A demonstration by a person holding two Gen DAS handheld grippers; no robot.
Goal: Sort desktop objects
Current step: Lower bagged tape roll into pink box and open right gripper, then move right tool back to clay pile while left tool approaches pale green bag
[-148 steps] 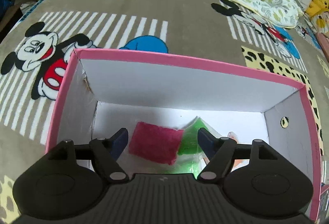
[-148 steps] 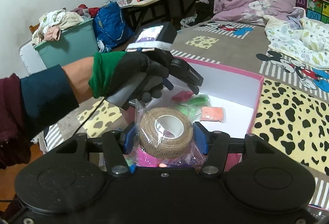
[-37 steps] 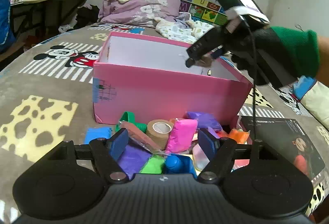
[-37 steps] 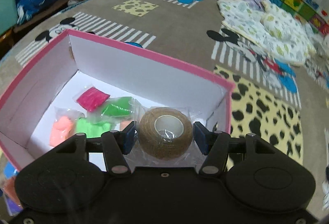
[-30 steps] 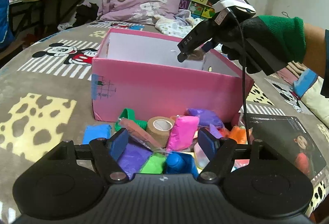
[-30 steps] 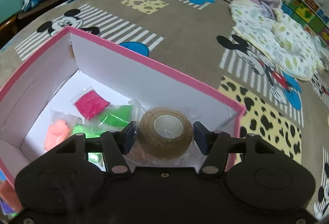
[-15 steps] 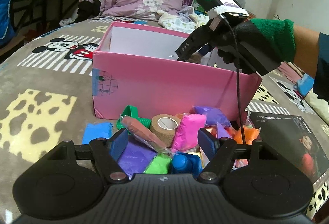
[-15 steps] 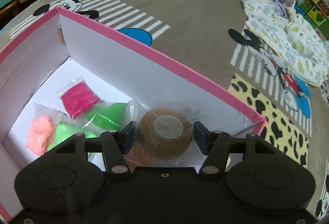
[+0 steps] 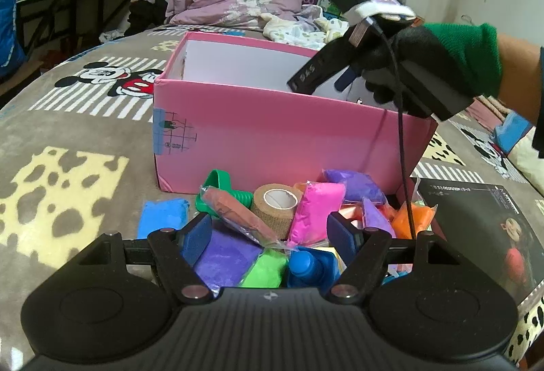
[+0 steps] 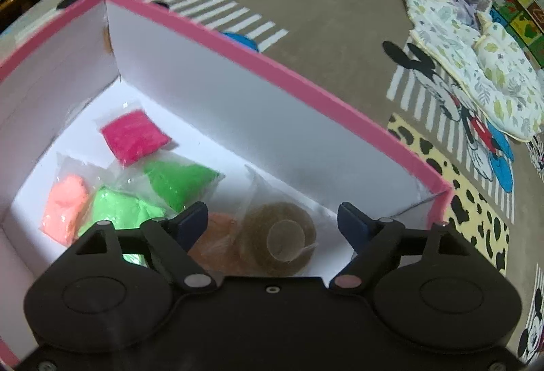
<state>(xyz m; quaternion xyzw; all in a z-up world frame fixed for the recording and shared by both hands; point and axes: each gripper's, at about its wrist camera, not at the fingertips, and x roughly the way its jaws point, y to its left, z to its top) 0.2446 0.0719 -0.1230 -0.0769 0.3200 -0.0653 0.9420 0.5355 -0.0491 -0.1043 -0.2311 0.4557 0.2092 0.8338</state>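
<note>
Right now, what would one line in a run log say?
right gripper: open over pink box | brown tape roll: lying inside box | left gripper: open above pile

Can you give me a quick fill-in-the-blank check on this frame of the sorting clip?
1. The right gripper has its jaws ____ above the bagged tan tape roll.
2. The tape roll lies inside the ____ box.
3. The left gripper is open over a pile of packets lying ____ the box.
4. A second tan roll in that pile sits beside a ____ packet.

Missing words: open; pink; outside; pink
</note>
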